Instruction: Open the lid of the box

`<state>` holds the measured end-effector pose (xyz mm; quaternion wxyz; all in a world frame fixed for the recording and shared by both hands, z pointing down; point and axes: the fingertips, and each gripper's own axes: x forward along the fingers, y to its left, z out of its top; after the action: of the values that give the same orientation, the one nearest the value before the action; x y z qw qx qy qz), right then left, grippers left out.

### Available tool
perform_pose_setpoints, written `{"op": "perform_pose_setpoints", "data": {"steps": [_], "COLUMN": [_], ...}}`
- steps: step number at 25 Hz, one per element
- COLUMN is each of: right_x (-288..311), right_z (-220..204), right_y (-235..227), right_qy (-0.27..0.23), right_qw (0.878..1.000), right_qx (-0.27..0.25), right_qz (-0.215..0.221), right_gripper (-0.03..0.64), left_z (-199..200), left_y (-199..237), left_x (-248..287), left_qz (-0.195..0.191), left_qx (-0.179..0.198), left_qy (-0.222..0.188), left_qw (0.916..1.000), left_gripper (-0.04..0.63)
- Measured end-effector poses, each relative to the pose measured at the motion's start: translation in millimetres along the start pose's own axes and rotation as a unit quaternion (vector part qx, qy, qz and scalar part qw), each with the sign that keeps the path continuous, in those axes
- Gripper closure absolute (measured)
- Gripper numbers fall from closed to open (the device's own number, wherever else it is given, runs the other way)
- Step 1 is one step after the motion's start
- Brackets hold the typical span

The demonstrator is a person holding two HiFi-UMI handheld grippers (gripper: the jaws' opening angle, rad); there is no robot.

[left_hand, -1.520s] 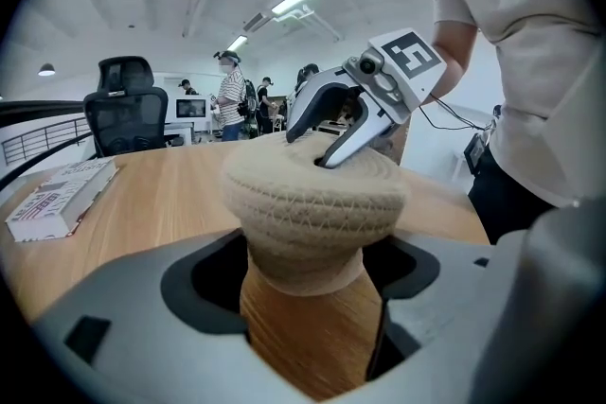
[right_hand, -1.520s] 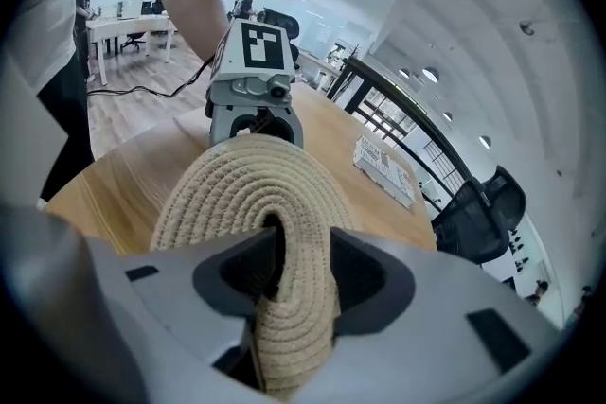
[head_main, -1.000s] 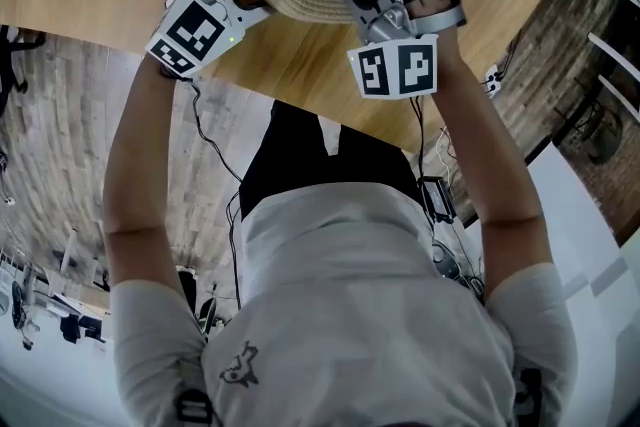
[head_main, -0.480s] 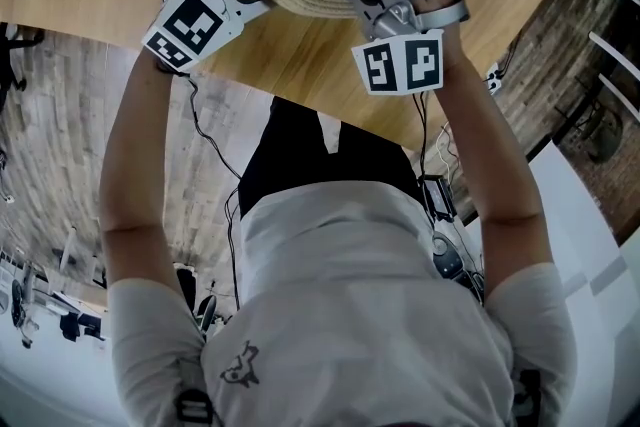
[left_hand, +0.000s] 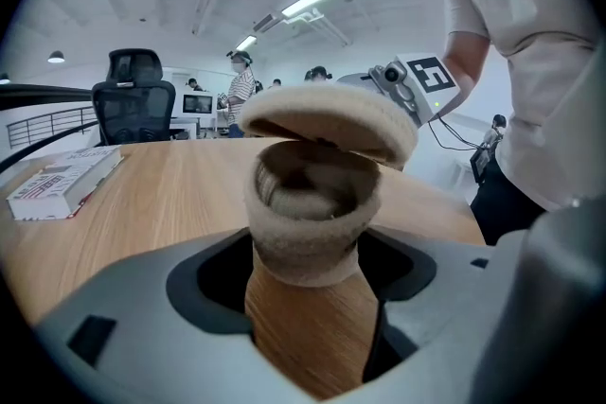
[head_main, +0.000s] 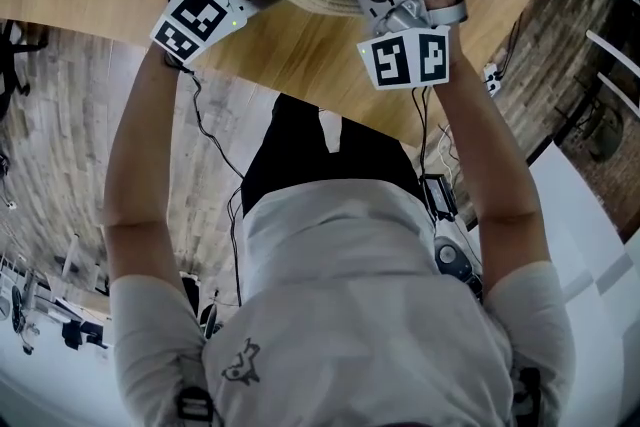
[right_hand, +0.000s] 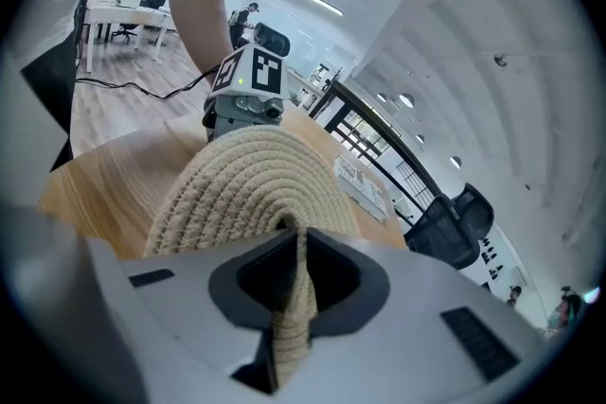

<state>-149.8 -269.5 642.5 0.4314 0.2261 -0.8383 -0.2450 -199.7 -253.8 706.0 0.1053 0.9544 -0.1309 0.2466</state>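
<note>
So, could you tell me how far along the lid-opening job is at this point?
Done: the right gripper is clamped on the woven lid, and the left gripper appears to grip the box on the table. In hand: the lid is tilted up, with one side clear of the box's open mouth. Left: lifting the lid fully away.

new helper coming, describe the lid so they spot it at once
On the wooden table stands a small rope basket. Tilted above its open mouth is the coiled rope lid, a round spiral disc pinched at its edge by the right tongs.
</note>
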Motion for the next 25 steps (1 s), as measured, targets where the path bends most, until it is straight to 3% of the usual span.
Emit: {"op": "perform_pose_setpoints", "data": {"steps": [10,18,25], "right_x": [-44,-95,-137], "right_z": [21,26,14], "right_y": [-30,-36,-32], "right_qy": [-0.001,-0.012,-0.049], "right_qw": [0.998,0.992,0.963], "right_qx": [0.059,0.119,0.262], "right_qz": [-0.027,-0.049,-0.033], "right_gripper": [0.583,0.583,0.583], "left_z": [16,68,108], "left_y": [-4,-26,-72], "left_x": [-44,-90,-102], "left_qz": [0.064,0.116,0.142], "left_qx": [-0.045,-0.083,-0.102], "left_qy": [-0.018,-0.079,-0.125], "left_qw": [0.9968,0.9866,0.9765], "left_gripper": [0.258,0.258,0.259]}}
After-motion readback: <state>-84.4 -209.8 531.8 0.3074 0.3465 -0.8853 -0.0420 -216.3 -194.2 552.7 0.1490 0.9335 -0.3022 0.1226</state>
